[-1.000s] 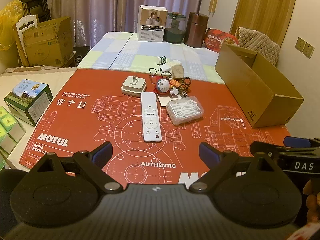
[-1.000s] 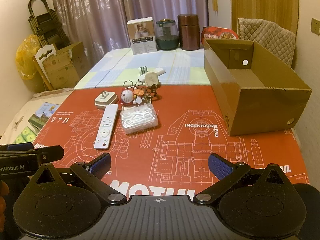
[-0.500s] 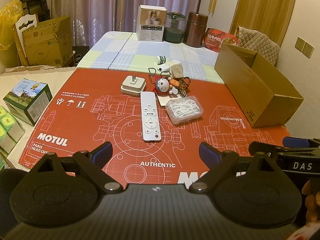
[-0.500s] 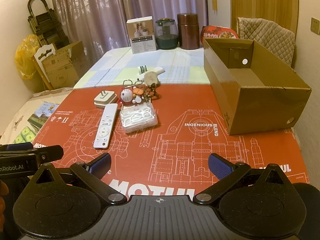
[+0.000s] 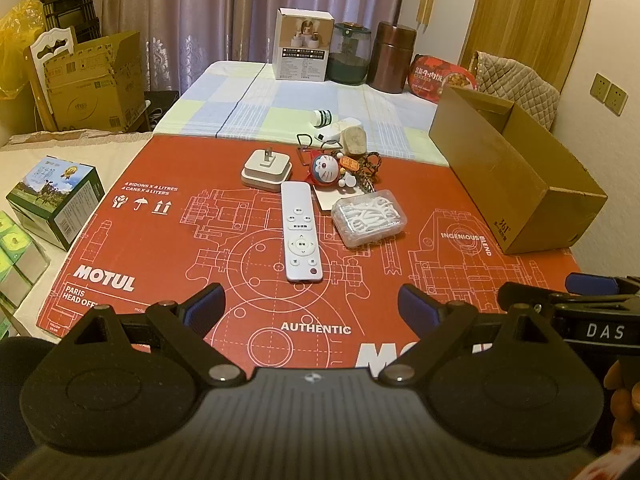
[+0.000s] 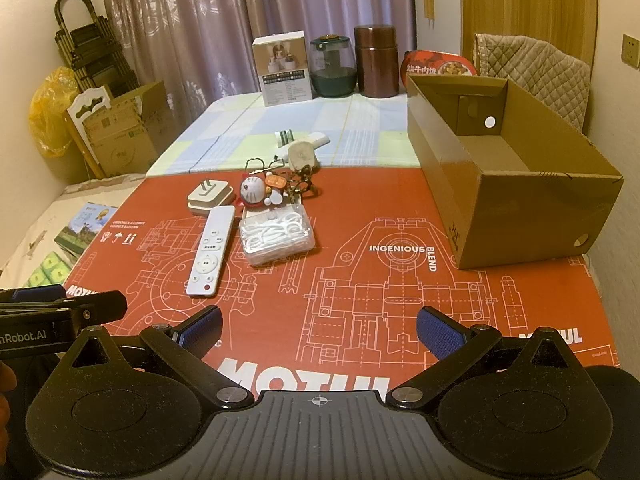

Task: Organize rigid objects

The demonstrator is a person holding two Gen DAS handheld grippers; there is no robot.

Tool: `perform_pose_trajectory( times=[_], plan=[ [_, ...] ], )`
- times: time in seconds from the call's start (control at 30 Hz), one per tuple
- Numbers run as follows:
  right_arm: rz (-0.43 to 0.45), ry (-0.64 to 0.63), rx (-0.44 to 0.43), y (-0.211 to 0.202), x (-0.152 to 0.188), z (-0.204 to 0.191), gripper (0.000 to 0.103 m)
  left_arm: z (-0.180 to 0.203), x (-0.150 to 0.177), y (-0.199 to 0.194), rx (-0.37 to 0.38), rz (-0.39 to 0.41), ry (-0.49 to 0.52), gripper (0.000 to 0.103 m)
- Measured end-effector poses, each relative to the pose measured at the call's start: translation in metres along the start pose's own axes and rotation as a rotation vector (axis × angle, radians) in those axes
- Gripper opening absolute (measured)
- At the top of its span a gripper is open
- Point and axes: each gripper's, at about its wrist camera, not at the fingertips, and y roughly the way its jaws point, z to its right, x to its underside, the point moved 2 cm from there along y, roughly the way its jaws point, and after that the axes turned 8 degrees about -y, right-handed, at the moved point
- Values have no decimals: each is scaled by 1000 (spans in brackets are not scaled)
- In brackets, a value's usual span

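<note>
A white remote [image 5: 300, 232] [image 6: 210, 250] lies on the red Motul mat [image 5: 248, 320] [image 6: 400, 300]. Beside it sit a clear box of floss picks [image 5: 368, 216] [image 6: 276, 234], a white plug adapter [image 5: 266, 168] [image 6: 210, 196], a Doraemon keychain with keys [image 5: 326, 168] [image 6: 254, 190], a small bottle [image 5: 322, 117] and a beige oval object [image 5: 355, 140]. An open, empty cardboard box [image 5: 512, 176] [image 6: 512, 172] stands at the right. My left gripper [image 5: 312, 310] and right gripper [image 6: 318, 326] are open and empty, near the mat's front edge.
A white carton [image 5: 304, 44], a green glass jar [image 5: 348, 54], a brown canister [image 5: 390, 58] and a red food pack [image 5: 440, 78] stand at the table's far end. Boxed goods [image 5: 52, 196] lie left of the mat. A padded chair [image 6: 532, 68] is behind the cardboard box.
Both grippers have crept slightly forward toward the cluster of objects. Nothing on the table has moved.
</note>
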Motion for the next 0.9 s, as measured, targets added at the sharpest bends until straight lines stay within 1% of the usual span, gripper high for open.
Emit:
perform_pose_trajectory(
  times=[0.53,0.9],
  plan=[
    [-11,-1,-1,5,-2,-1,101,-5,-1,3,-5,-7,-8,91],
    [-19,15,-18,22,-2,4,101,-7,-5,20,-10,-33,-5,91]
  ],
)
